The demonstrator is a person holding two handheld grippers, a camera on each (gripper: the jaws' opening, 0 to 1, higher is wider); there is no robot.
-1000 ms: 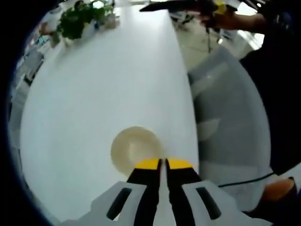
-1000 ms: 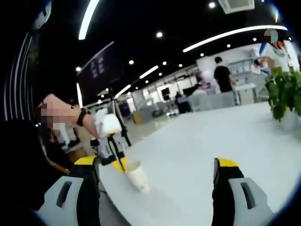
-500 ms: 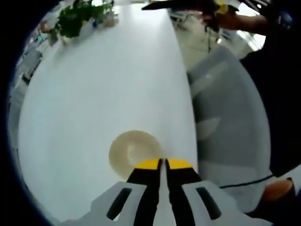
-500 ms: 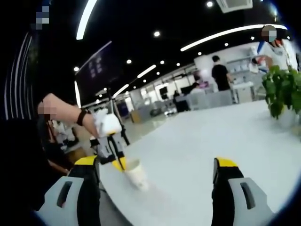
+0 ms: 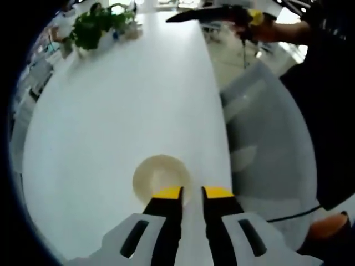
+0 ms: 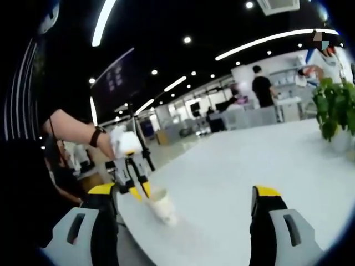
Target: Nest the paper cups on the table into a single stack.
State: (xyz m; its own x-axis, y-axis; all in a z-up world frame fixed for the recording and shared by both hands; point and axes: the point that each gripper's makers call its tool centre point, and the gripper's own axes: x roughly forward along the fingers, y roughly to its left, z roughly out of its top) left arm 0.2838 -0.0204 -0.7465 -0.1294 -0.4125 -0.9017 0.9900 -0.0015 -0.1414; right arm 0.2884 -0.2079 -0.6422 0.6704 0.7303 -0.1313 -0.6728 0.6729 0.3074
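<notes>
Left jaws parted, straddling cup point(image 5: 161, 176) rim

Bright office, ceiling strip lights point(image 6: 266, 41)

Loads of bare table point(image 5: 127, 100) ahead of the left gripper point(image 5: 191, 193) fingers; the paper cup point(image 5: 161, 178) sits right at their tips. A plant point(image 5: 97, 25) stands far beyond. The table edge runs just beside the right-hand finger.
</notes>
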